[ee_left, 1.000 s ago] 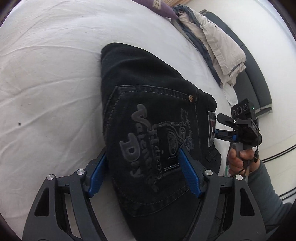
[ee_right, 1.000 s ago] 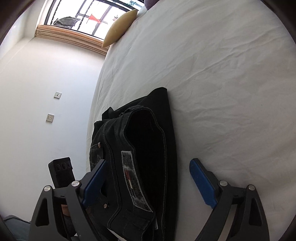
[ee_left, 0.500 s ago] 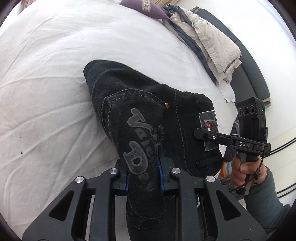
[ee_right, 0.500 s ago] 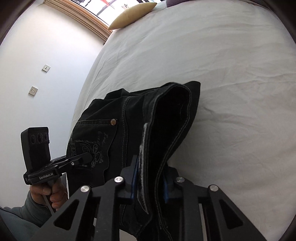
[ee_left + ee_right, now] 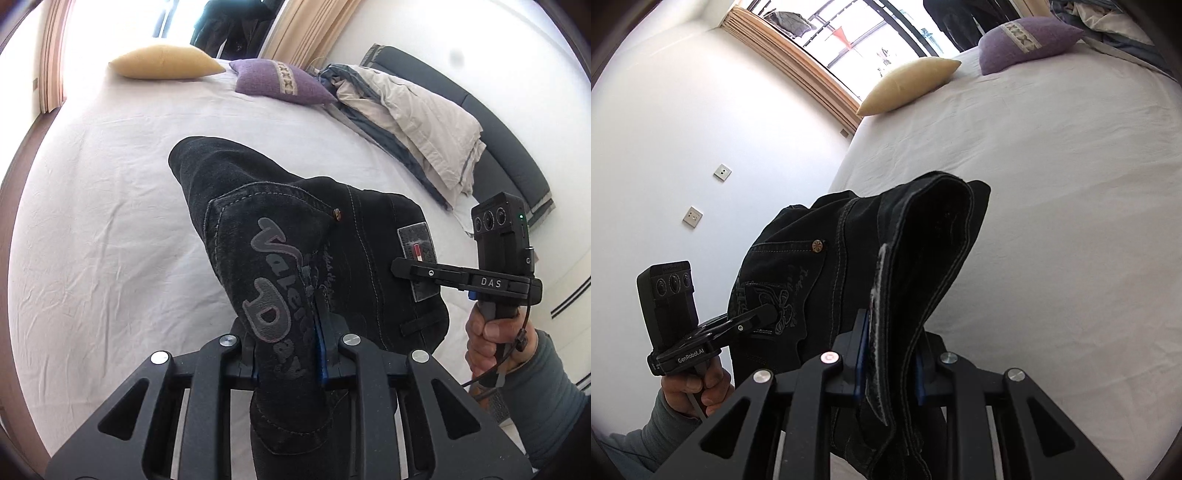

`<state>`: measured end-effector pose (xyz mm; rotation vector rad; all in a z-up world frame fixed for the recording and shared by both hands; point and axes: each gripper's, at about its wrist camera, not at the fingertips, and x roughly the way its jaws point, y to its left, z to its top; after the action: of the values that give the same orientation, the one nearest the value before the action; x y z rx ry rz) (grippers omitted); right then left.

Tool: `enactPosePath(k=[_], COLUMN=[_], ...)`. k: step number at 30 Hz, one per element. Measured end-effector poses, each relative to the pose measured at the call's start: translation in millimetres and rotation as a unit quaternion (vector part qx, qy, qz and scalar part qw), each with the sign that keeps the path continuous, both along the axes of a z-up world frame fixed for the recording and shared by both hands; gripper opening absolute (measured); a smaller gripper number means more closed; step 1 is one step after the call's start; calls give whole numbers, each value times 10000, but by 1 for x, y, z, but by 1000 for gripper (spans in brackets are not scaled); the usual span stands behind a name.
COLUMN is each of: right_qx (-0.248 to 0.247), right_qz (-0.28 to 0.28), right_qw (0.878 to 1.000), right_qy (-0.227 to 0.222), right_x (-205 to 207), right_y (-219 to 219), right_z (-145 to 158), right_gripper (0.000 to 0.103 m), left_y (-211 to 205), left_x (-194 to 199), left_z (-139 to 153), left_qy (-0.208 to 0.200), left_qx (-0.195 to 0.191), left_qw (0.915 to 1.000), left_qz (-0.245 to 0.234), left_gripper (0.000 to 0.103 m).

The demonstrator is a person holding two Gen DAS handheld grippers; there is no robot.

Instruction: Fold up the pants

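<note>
Gripping the black jeans (image 5: 295, 236) at their near end, both grippers had their blue-padded jaws pinched tight on denim. The left gripper (image 5: 286, 354) held a bunch of the seat through the back pocket (image 5: 266, 258) with its embossed lettering, while the right gripper (image 5: 890, 365) clamped the waistband edge beside the leather brand patch (image 5: 417, 254). The jeans were raised off the white bedsheet (image 5: 92, 221) at the held end, hanging as a thick bundle of several layers; their far end looked to be resting on or just above the sheet, though the exact contact could not be told.

Judging by that layered bulk and short length, most of the folding seemed done: the legs appeared already doubled under the seat. What probably remained was a final fold or simply carrying the bundle off and setting it down flat.

A yellow pillow (image 5: 162, 62), a purple cushion (image 5: 280, 83) and a pile of beige bedding (image 5: 417, 118) lay well apart at the far side of the bed.
</note>
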<state>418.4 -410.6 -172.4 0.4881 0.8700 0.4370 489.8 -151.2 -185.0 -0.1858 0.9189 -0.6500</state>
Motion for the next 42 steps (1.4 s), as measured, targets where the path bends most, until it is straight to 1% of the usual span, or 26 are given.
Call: enactPosePath(k=[2,4,5,6,7,9,11,12,13,15,17,20,22,23,24,25,26,27,29,31,33,35,36,37,39,42], right_qx=[70,3,37,276,576,771,651,613,508,40,-416,-1330,-1790,-1958,-2108,-2230,-2320,-2395,-2493,-2499,-2372,-2326,-2372,-2456,-2576,-2708], right_qz=[-108,-360,-523,-631,-695,-766,-953,-1036,-1133,-1366,-1463,-1551,-1547,-1544,-1564,-1618,-1677,-1725,-1838,-1954,-1853,-1872,-1906,-1953,-2002,-2025], right_qw=[9993,9969,9955,9944,9935,9927,9925,9922,9920,9906,9883,9779,9681,9627,9566,9498,9426,9355,9226,9142,9188,9198,9190,9181,9167,9178], right_qy=[353,699,788,798,696,529,400,328,231,78,-78,-448,-821,-1047,-1268,-1485,-1718,-1945,-2299,-2523,-2553,-2547,-2508,-2422,-2306,-2082], right_x=[18,28,28,26,21,9,-5,-14,-24,-44,-65,-99,-127,-142,-158,-174,-192,-211,-243,-268,-284,-298,-303,-307,-311,-312], right_y=[2,-1,-5,-12,-19,-25,-26,-27,-27,-23,-17,7,27,37,47,56,65,73,86,94,98,101,104,107,112,118], right_z=[-29,-62,-75,-85,-90,-91,-84,-80,-74,-59,-45,-15,8,21,34,46,58,70,92,111,126,137,141,143,143,136], right_gripper=[22,27,39,44,44,50,58,64,67,75,76,76,76,80,88,92,99,101,103,103,103,103,103,103,103,103], left_y=[2,2,5,10,17,32,42,46,50,57,51,43,37,31,28,23,23,24,23,22,23,29,32,31,28,26], left_x=[19,31,33,34,34,32,23,15,4,-25,-59,-119,-154,-171,-189,-203,-218,-233,-257,-273,-281,-286,-290,-292,-293,-287], left_z=[-27,-61,-77,-89,-96,-100,-96,-92,-84,-67,-37,3,30,43,54,64,74,84,102,115,122,125,125,125,121,107], left_qy=[151,323,408,424,432,519,372,252,81,-357,-1090,-2162,-2676,-2920,-3121,-3229,-3252,-3221,-3149,-3002,-2615,-2185,-2031,-1892,-1617,-1389], left_qx=[90,379,529,578,462,200,419,541,657,931,1238,1565,1604,1686,1789,1834,1770,1643,1251,1099,1137,1001,952,1047,1316,1529], left_qw=[9998,9987,9976,9970,9971,9965,9948,9937,9922,9860,9726,9404,9221,9113,9007,8936,8919,8950,9101,9225,9354,9464,9496,9498,9474,9461], left_qz=[23,80,177,303,414,619,845,947,1054,1339,1638,2105,2291,2363,2435,2521,2596,2611,2385,2162,2090,2158,2191,2262,2429,2496], left_gripper=[20,25,33,46,51,64,69,69,70,79,85,102,103,103,103,103,103,103,103,103,103,103,103,103,103,103])
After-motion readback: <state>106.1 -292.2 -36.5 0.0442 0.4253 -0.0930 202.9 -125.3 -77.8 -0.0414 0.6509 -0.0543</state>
